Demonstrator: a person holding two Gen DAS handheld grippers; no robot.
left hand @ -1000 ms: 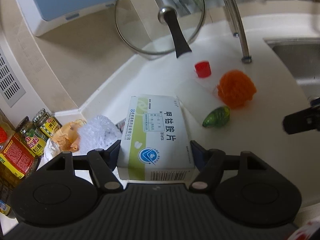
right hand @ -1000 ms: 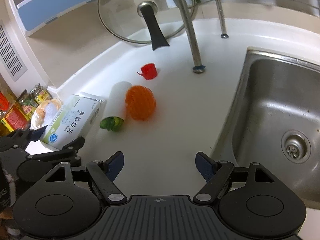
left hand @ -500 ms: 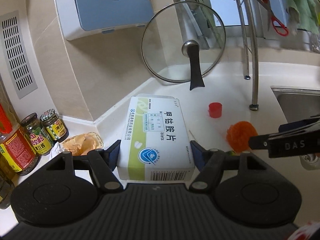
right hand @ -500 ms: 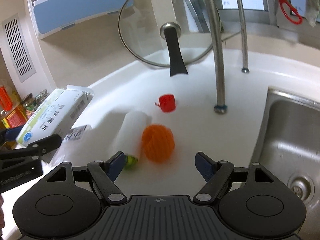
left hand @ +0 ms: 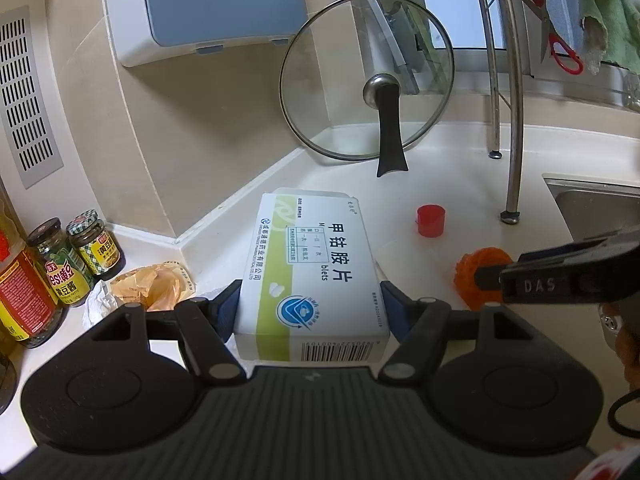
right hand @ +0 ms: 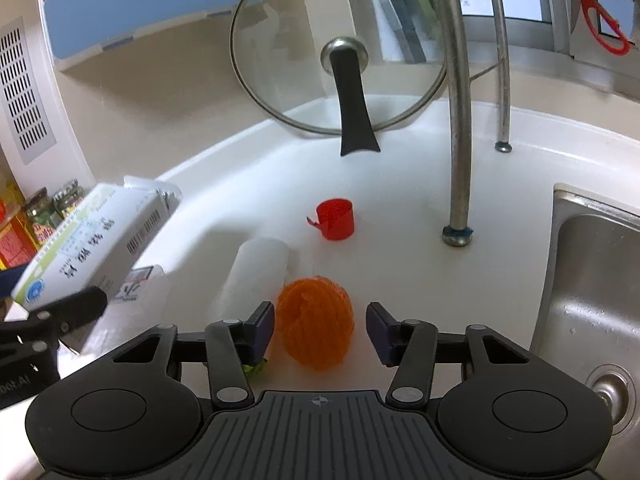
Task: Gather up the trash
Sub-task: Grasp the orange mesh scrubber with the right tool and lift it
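Left gripper [left hand: 310, 312] clamps the pill box [left hand: 312, 276], held clear of the counter [right hand: 400, 184]. Right gripper [right hand: 320, 326], jaws wide, straddles the orange mesh ball [right hand: 316, 334]. Sink [right hand: 592, 280] drain shows only in the right view.

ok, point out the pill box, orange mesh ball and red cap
pill box [left hand: 316, 276], left wrist view, middle of printed top face
orange mesh ball [right hand: 316, 334], right wrist view, centre of the ball
red cap [right hand: 335, 218], right wrist view, its side wall

Both wrist cameras are facing the counter's back corner; both are showing the glass lid [left hand: 366, 92] [right hand: 338, 50].
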